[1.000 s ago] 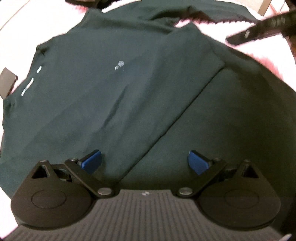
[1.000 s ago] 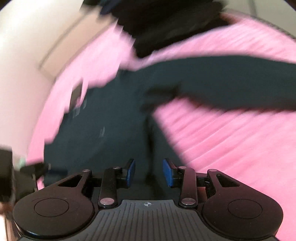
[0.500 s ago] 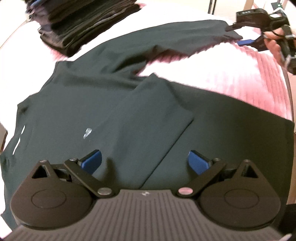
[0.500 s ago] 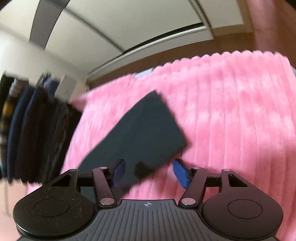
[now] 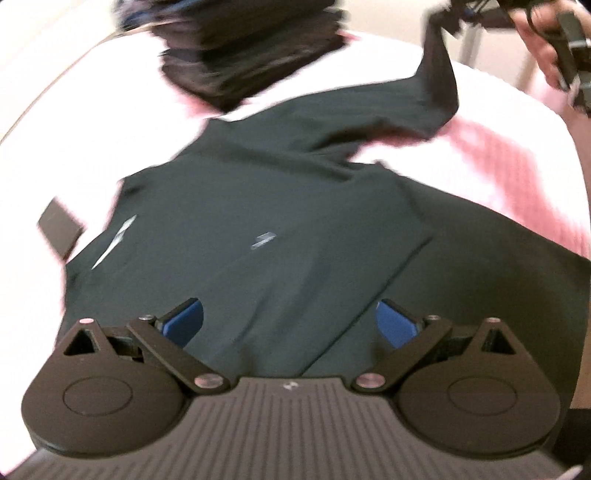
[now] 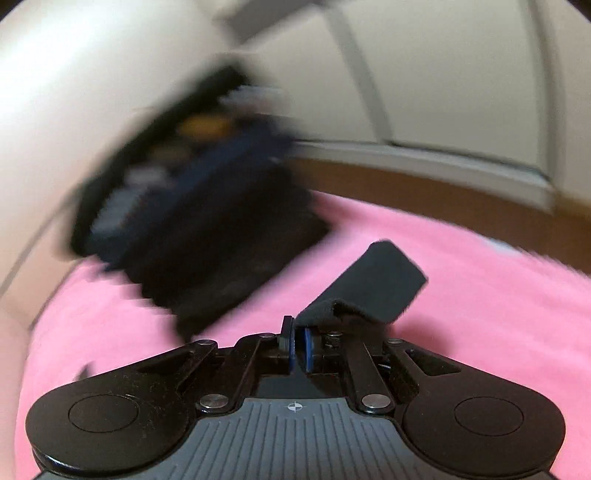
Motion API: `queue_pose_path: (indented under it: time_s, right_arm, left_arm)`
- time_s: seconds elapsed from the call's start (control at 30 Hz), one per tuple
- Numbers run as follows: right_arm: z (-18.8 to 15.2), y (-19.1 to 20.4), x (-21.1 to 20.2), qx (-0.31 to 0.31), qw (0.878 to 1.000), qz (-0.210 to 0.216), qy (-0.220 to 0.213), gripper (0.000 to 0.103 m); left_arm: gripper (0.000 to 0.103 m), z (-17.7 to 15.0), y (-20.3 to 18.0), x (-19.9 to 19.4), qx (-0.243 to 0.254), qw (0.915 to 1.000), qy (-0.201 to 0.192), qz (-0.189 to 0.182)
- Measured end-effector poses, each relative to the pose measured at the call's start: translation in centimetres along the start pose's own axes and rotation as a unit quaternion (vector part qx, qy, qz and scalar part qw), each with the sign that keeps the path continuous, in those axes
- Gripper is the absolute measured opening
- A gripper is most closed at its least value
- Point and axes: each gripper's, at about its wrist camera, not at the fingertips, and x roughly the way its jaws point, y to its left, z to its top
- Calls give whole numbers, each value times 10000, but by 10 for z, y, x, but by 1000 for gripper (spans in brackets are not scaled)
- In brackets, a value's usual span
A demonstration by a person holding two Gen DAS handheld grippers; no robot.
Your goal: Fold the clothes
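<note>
A dark green long-sleeved shirt (image 5: pixel 280 206) lies spread on the pink blanket (image 5: pixel 509 155), with one sleeve folded across its body. My left gripper (image 5: pixel 288 321) is open and hovers low over the shirt's lower body. My right gripper (image 6: pixel 298 345) is shut on the cuff of the other sleeve (image 6: pixel 373 291) and holds it lifted off the blanket. In the left wrist view that sleeve (image 5: pixel 437 85) rises to the right gripper (image 5: pixel 454 18) at the top right.
A stack of folded dark clothes (image 5: pixel 251 48) sits at the far end of the blanket, also blurred in the right wrist view (image 6: pixel 192 206). A small dark flat object (image 5: pixel 59 232) lies left of the shirt. A wall and floor lie beyond.
My right gripper closed on the sleeve cuff and lifted it off the blanket. My left gripper stayed open and drew back, so more of the shirt shows.
</note>
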Motion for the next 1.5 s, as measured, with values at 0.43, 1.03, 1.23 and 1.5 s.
queue_pose_path:
  time_s: [0.43,1.03,1.23,1.5]
  right_arm:
    - [-227,318,27,-3329,9001,2574,1133,72]
    - [-165,128,21,-2884,9402,-2,1812,72]
    - [-144,103,43,-2891,9411,-16,1754,72]
    - [-148,101,78,-3095,9273,278,2087,72]
  left_arm:
    - [95,-171,149,-68,-1586,9840,332,739]
    - [59,-98,238,44,-1646,9847,-266,513]
    - [55,-83,270,71,-2095,9753,-252,657]
    - [18,-69,295,105,-1972,9772,96,780]
